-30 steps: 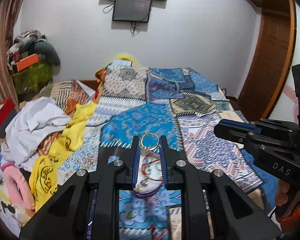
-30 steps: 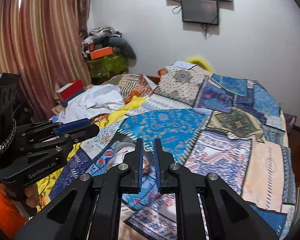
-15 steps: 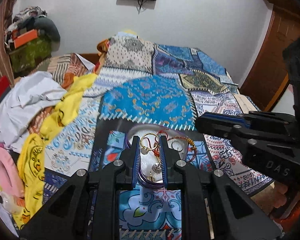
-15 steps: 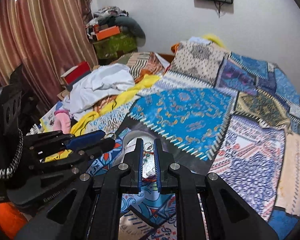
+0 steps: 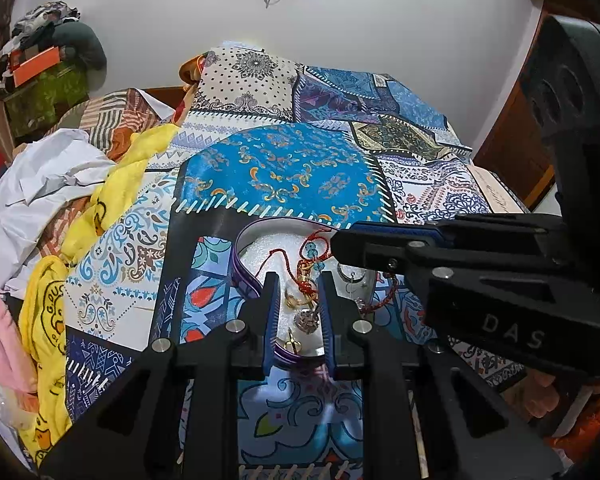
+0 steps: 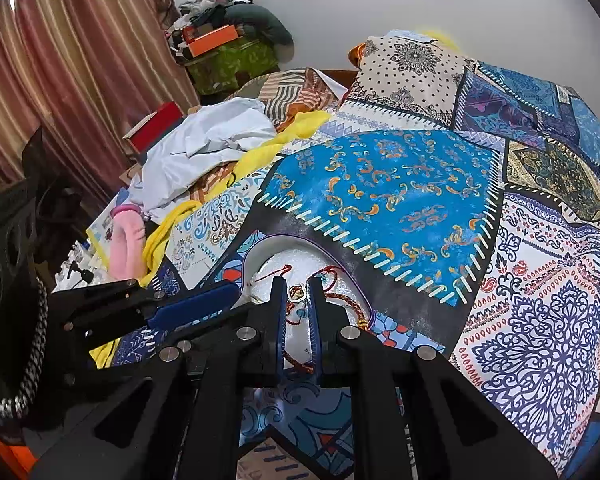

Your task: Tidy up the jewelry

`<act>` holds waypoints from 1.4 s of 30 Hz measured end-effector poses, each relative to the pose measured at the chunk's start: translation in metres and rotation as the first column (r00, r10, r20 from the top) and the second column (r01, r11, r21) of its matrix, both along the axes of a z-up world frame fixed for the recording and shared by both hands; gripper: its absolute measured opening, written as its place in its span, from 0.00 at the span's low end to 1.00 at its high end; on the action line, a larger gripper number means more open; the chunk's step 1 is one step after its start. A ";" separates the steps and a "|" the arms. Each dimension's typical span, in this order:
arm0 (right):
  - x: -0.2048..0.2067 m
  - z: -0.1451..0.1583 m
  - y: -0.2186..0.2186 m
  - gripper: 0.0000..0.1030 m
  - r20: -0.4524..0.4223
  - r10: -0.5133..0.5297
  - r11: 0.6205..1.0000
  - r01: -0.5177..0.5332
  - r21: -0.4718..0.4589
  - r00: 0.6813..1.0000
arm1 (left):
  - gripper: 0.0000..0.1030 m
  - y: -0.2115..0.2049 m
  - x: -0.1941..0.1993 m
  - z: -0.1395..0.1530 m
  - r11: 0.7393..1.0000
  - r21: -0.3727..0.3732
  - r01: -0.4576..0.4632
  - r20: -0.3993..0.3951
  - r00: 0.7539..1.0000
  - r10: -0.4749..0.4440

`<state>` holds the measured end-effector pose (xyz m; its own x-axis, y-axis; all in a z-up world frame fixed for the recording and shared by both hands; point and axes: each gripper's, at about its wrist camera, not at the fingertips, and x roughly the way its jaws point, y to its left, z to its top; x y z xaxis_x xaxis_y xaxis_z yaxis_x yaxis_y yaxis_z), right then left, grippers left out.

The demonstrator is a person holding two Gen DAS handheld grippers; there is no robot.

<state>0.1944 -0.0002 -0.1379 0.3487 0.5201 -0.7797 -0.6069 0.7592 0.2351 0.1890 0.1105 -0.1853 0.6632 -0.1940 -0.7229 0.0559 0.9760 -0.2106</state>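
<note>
A white dish with a purple rim [image 5: 242, 270] lies on the patchwork bedspread, holding red thread bracelets [image 5: 312, 248], a silver pendant [image 5: 308, 320] and other small pieces. My left gripper [image 5: 298, 280] hangs low over the dish, shut on a thin gold ring [image 5: 294, 302]. My right gripper [image 6: 297, 284] is close over the same dish [image 6: 276, 248], its jaws almost together on a small ring [image 6: 298, 293]. Each gripper shows in the other's view: the right gripper [image 5: 342, 242] juts in from the right and the left gripper [image 6: 196, 308] from the left.
The patchwork bedspread [image 6: 380, 188] covers the bed. White cloth [image 5: 40, 184], a yellow garment [image 5: 112, 196] and something pink [image 6: 126, 240] are piled on its left side. A curtain [image 6: 60, 60] and stacked bags [image 6: 228, 48] stand beyond; a wooden door [image 5: 512, 148] is at the right.
Both grippers have sunk toward the bed and tipped downward. The dish, first half hidden under the fingers, now lies right beneath both tips. Both grips are unchanged.
</note>
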 end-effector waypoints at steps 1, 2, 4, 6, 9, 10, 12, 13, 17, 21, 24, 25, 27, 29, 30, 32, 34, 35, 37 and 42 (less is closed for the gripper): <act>0.000 0.001 0.000 0.09 -0.006 0.001 1.000 -0.001 0.005 1.000 | 0.17 0.000 -0.001 0.001 1.000 0.001 0.000 0.002 1.000 0.000; 0.001 0.002 -0.001 0.09 -0.007 0.001 1.000 -0.001 0.008 1.000 | 0.17 0.000 -0.002 0.003 1.000 0.003 -0.001 0.004 1.000 0.001; -0.001 0.007 -0.002 0.09 0.003 -0.003 1.000 0.003 0.013 1.000 | 0.17 0.000 -0.003 0.007 1.000 0.008 -0.005 0.009 1.000 0.005; -0.004 0.015 -0.004 0.09 0.022 -0.006 1.000 0.005 0.016 1.000 | 0.17 0.001 -0.006 0.012 1.000 0.013 -0.011 0.019 1.000 0.010; -0.012 0.031 -0.008 0.09 0.069 -0.010 1.000 0.008 0.025 0.998 | 0.17 0.002 -0.013 0.025 1.000 0.021 -0.021 0.044 0.999 0.020; -0.014 0.037 -0.010 0.10 0.081 -0.012 0.999 0.009 0.033 0.997 | 0.17 0.002 -0.016 0.032 0.999 0.026 -0.025 0.057 0.998 0.024; -0.020 0.051 -0.015 0.11 0.109 -0.021 0.999 0.016 0.047 0.994 | 0.17 0.002 -0.022 0.044 0.999 0.033 -0.034 0.083 0.996 0.031; -0.025 0.059 -0.018 0.14 0.131 -0.029 0.998 0.022 0.054 0.991 | 0.17 0.002 -0.026 0.052 0.999 0.037 -0.038 0.099 0.995 0.035; -0.046 0.091 -0.032 0.17 0.219 -0.058 0.995 0.038 0.093 0.974 | 0.17 0.000 -0.047 0.087 0.996 0.059 -0.066 0.181 0.982 0.055; -0.078 0.129 -0.047 0.17 0.346 -0.106 0.989 0.062 0.137 0.932 | 0.17 -0.006 -0.079 0.131 0.994 0.062 -0.095 0.302 0.951 0.072; -0.105 0.156 -0.059 0.17 0.437 -0.144 0.982 0.073 0.177 0.888 | 0.20 -0.013 -0.105 0.159 0.991 0.066 -0.113 0.390 0.917 0.079; -0.118 0.167 -0.065 0.17 0.473 -0.165 0.977 0.079 0.196 0.865 | 0.25 -0.017 -0.118 0.171 0.990 0.071 -0.125 0.432 0.898 0.082; -0.135 0.179 -0.070 0.19 0.518 -0.192 0.971 0.087 0.221 0.834 | 0.36 -0.023 -0.136 0.184 0.986 0.077 -0.145 0.484 0.870 0.090; -0.155 0.192 -0.078 0.36 0.561 -0.229 0.962 0.097 0.255 0.796 | 0.54 -0.029 -0.158 0.198 0.982 0.079 -0.172 0.540 0.835 0.103; -0.162 0.195 -0.081 0.42 0.576 -0.247 0.957 0.104 0.270 0.780 | 0.58 -0.031 -0.164 0.202 0.980 0.079 -0.183 0.556 0.824 0.109; -0.178 0.201 -0.087 0.59 0.609 -0.290 0.946 0.127 0.297 0.738 | 0.66 -0.034 -0.180 0.210 0.973 0.078 -0.216 0.592 0.795 0.130; -0.188 0.204 -0.090 0.69 0.628 -0.317 0.940 0.146 0.308 0.711 | 0.74 -0.038 -0.193 0.215 0.965 0.078 -0.249 0.618 0.772 0.149; -0.192 0.205 -0.092 0.77 0.635 -0.330 0.936 0.156 0.315 0.698 | 0.85 -0.040 -0.198 0.217 0.963 0.079 -0.260 0.625 0.765 0.155; -0.200 0.205 -0.094 0.87 0.644 -0.356 0.928 0.176 0.328 0.677 | 0.95 -0.042 -0.207 0.218 0.957 0.072 -0.282 0.644 0.746 0.171; -0.206 0.200 -0.096 0.97 0.660 -0.387 0.920 0.219 0.326 0.644 | 0.98 -0.047 -0.218 0.215 0.950 0.072 -0.303 0.648 0.739 0.187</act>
